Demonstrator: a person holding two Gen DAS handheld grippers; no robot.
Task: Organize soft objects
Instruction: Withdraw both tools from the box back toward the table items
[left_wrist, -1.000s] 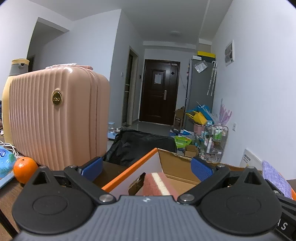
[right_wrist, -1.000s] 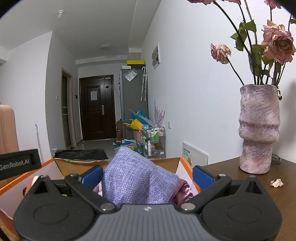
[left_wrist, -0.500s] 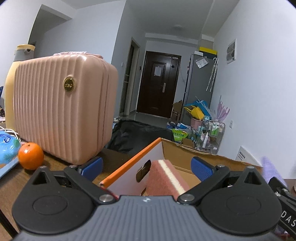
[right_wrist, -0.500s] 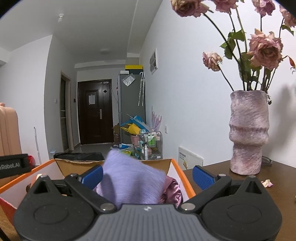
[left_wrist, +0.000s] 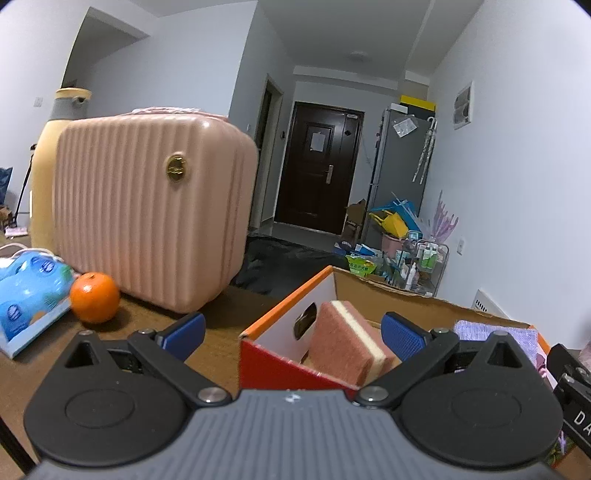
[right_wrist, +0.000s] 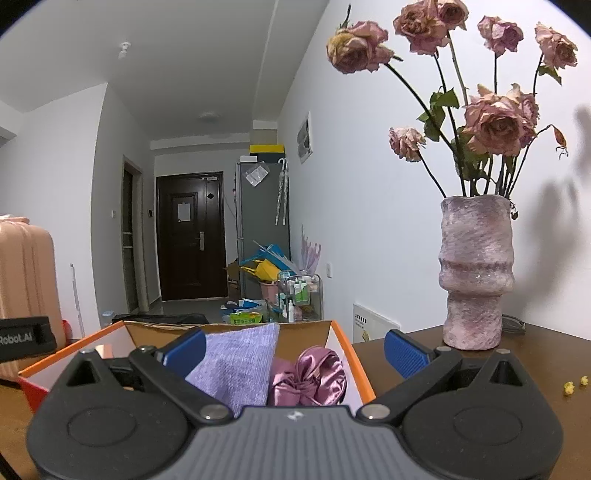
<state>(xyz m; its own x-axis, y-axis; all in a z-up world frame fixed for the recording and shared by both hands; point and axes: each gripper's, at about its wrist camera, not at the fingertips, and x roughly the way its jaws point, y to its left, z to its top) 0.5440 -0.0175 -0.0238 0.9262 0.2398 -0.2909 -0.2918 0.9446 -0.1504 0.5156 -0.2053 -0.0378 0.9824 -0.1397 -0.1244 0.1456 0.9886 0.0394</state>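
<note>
An open cardboard box with orange rims (left_wrist: 284, 314) (right_wrist: 351, 354) stands on the brown table. A pink sponge with a cream layer (left_wrist: 347, 339) leans inside its left end. A purple cloth (right_wrist: 240, 362) (left_wrist: 495, 332) and a shiny pink satin bundle (right_wrist: 310, 376) lie in its right end. My left gripper (left_wrist: 291, 330) is open and empty, just in front of the box's left corner. My right gripper (right_wrist: 293, 350) is open and empty, just behind the box's near right side.
A pink ribbed suitcase (left_wrist: 147, 206) stands left of the box, with an orange (left_wrist: 94, 297) and a blue pack (left_wrist: 29, 288) in front of it. A purple vase of dried roses (right_wrist: 476, 273) stands on the table at the right.
The purple cloth has dropped from between my right gripper's fingers into the box. Both grippers have drawn back and lowered slightly; the left view has swung right.
</note>
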